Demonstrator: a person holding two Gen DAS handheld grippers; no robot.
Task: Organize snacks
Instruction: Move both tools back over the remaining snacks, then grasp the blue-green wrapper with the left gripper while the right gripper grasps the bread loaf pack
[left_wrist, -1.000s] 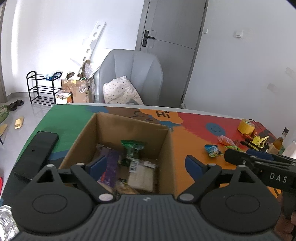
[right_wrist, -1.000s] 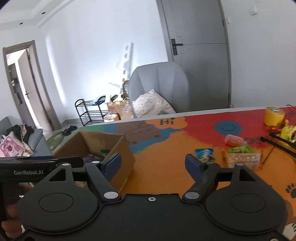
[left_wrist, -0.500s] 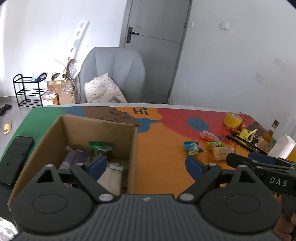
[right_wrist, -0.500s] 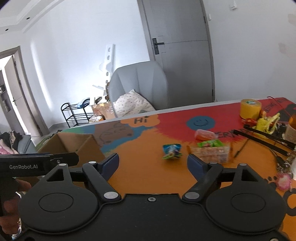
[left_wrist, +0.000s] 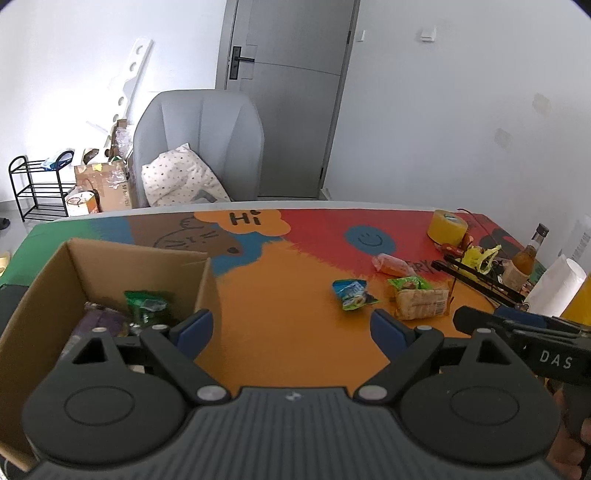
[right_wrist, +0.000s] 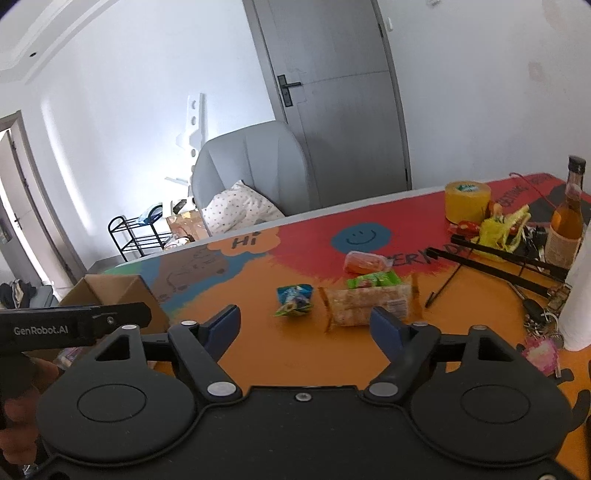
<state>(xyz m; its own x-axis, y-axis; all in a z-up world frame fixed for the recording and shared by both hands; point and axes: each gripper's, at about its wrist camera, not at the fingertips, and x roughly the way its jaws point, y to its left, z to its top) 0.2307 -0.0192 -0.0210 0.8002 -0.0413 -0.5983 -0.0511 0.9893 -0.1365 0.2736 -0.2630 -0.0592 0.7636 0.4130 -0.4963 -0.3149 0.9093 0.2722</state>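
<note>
A cardboard box (left_wrist: 92, 266) at the table's left holds several snack packets, a green one (left_wrist: 146, 304) among them. Three snacks lie loose on the orange mat: a small blue-green packet (left_wrist: 352, 293) (right_wrist: 293, 299), a clear pack of crackers with a green top (left_wrist: 419, 301) (right_wrist: 365, 301), and an orange-pink packet (left_wrist: 391, 264) (right_wrist: 365, 262). My left gripper (left_wrist: 291, 330) is open and empty, beside the box's right wall. My right gripper (right_wrist: 306, 325) hovers just short of the crackers and the blue-green packet; its jaws are closing with nothing between them.
At the table's right stand a yellow tape roll (right_wrist: 467, 201), a yellow-green toy (right_wrist: 500, 230), black tongs (right_wrist: 509, 267), a brown bottle (right_wrist: 569, 221), a white paper roll (right_wrist: 580, 302) and keys (right_wrist: 543, 317). A grey chair (left_wrist: 201, 144) stands behind the table.
Both grippers have swung right, away from the box toward the loose snacks, which now sit closer and more central. The right jaws have narrowed slightly.
</note>
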